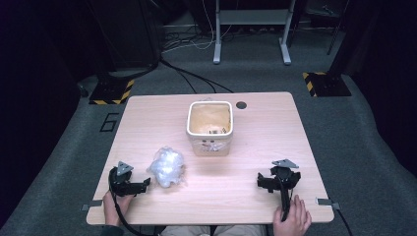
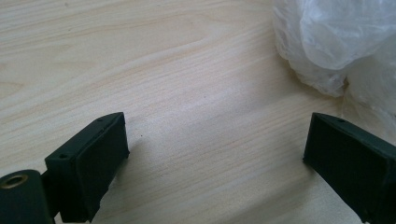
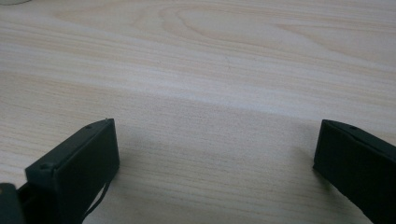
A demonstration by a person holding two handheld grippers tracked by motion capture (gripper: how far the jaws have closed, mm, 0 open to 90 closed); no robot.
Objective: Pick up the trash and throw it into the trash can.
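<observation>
Small items inside the bin (image 1: 209, 104), perhaps packets, too tiny to identify.

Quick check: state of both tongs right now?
Left tongs: open, empty, beside the crumpled plastic bag.
Right tongs: open, empty, over bare table.

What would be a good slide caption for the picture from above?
Two hand-held grippers, left gripper and right gripper, rest open on a wooden table near a crumpled plastic bag and a white bin.

Bag (image 1: 167, 167) left of bin (image 1: 209, 127) (on table (image 1: 246, 191)).
</observation>
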